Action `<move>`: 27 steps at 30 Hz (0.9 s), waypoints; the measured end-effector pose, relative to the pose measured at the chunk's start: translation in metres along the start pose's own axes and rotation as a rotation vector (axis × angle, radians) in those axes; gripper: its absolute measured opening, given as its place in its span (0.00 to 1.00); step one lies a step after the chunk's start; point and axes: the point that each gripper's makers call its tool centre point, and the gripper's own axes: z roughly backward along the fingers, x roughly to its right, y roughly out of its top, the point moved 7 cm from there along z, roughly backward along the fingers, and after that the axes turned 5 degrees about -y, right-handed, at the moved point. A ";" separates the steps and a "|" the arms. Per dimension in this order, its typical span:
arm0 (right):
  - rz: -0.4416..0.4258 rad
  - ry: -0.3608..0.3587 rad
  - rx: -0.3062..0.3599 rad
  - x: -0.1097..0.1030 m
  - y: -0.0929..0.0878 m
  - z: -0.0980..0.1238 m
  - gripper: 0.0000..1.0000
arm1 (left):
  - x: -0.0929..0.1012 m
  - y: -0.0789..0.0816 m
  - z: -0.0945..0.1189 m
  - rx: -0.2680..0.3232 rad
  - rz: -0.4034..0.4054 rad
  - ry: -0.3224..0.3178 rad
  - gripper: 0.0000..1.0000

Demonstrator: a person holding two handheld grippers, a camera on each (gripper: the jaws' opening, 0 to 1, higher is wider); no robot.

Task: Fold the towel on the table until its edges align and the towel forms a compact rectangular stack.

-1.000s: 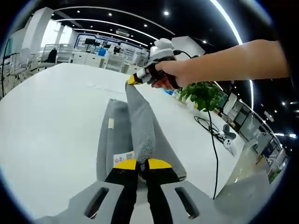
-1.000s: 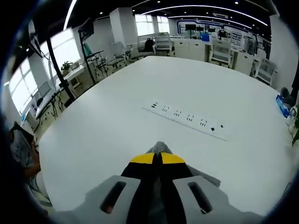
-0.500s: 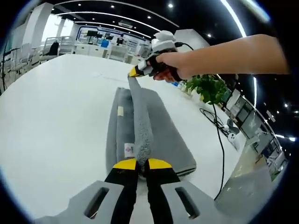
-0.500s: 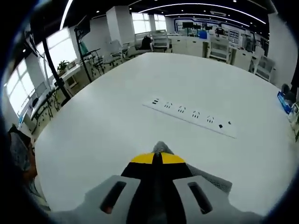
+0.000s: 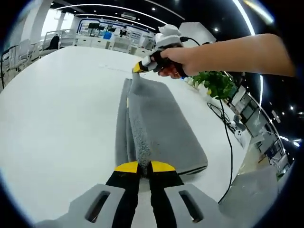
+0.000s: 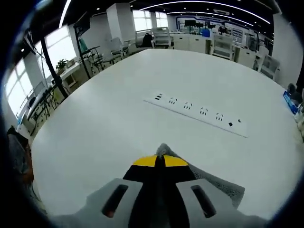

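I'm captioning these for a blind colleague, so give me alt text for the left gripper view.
A grey towel, folded into a long strip on a white table, is pinched at its near end by the left gripper and at its far end by the right gripper, held in a person's hand. A potted plant stands beyond the table's right edge.

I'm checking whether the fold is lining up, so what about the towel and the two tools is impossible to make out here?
- Left gripper view: the left tool covers the grey towel's near corner, so edge alignment there is hidden.
- Left gripper view: the person's hand covers most of the right tool.
- Right gripper view: the right tool hides nearly all the towel.
- Right gripper view: power strip sockets are too small to read.
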 end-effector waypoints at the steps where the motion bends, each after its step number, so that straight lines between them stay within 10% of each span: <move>1: 0.011 0.005 0.000 -0.001 0.000 0.001 0.01 | -0.001 -0.001 -0.001 -0.007 0.000 0.003 0.08; 15: 0.021 0.065 0.084 -0.014 0.003 0.017 0.11 | -0.016 0.024 0.029 0.093 0.000 0.087 0.11; 27: 0.040 0.201 0.042 -0.045 -0.022 0.039 0.00 | 0.024 0.030 -0.004 0.028 -0.062 -0.027 0.11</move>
